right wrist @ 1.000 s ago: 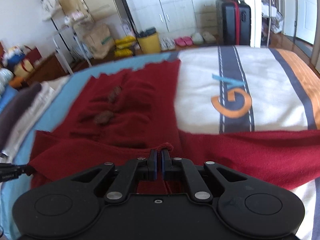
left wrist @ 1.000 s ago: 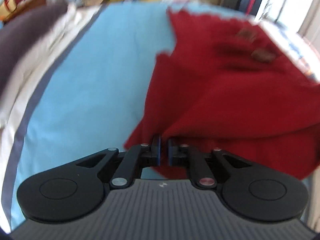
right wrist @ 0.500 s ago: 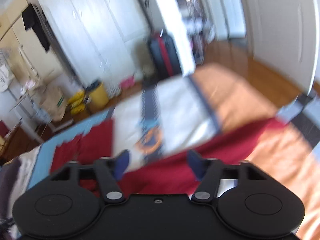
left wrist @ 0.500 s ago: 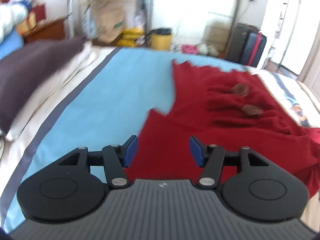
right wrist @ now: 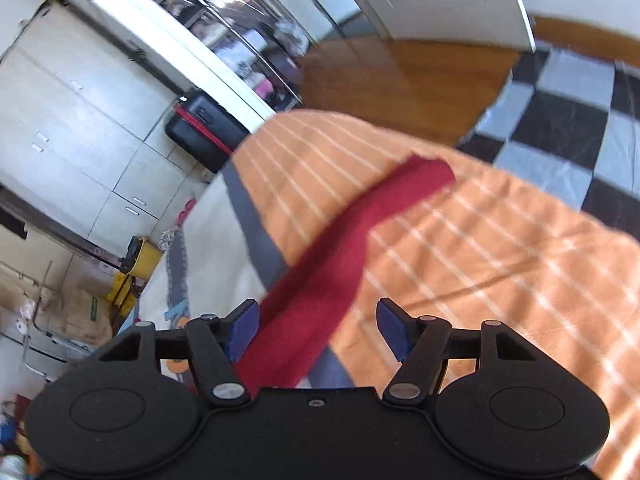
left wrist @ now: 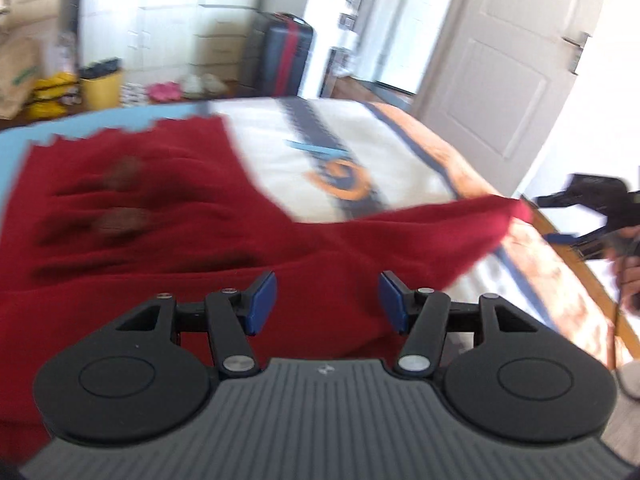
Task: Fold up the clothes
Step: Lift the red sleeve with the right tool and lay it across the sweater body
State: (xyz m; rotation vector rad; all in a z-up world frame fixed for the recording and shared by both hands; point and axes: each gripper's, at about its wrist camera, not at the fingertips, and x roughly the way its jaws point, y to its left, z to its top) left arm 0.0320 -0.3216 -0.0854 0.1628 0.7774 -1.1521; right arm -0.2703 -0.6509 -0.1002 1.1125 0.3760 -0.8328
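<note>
A dark red garment [left wrist: 160, 248] lies spread on the bed [left wrist: 360, 152], with two brownish buttons on its front. One sleeve [left wrist: 460, 232] stretches right towards the bed's edge. My left gripper [left wrist: 328, 304] hovers open above the garment's lower part, with nothing between its blue pads [left wrist: 264, 300]. In the right wrist view the sleeve [right wrist: 360, 236] lies flat on the orange striped blanket [right wrist: 500, 260]. My right gripper [right wrist: 318, 328] is over it, jaws closing; the cloth passes under the gap near the left pad, unpressed. My right gripper [left wrist: 550, 218] also shows at the sleeve's end.
A dark suitcase [left wrist: 286, 60], a yellow bin [left wrist: 100, 84] and shoes stand beyond the bed's far end. A white door [left wrist: 500, 80] is on the right. Wooden floor and black-and-white tiles [right wrist: 560, 100] lie past the bed's edge. White cupboards [right wrist: 80, 120] line the wall.
Both grippers were shut on the red garment and have opened and let it go. The left swung right across the garment. The right rolled and moved out along the sleeve.
</note>
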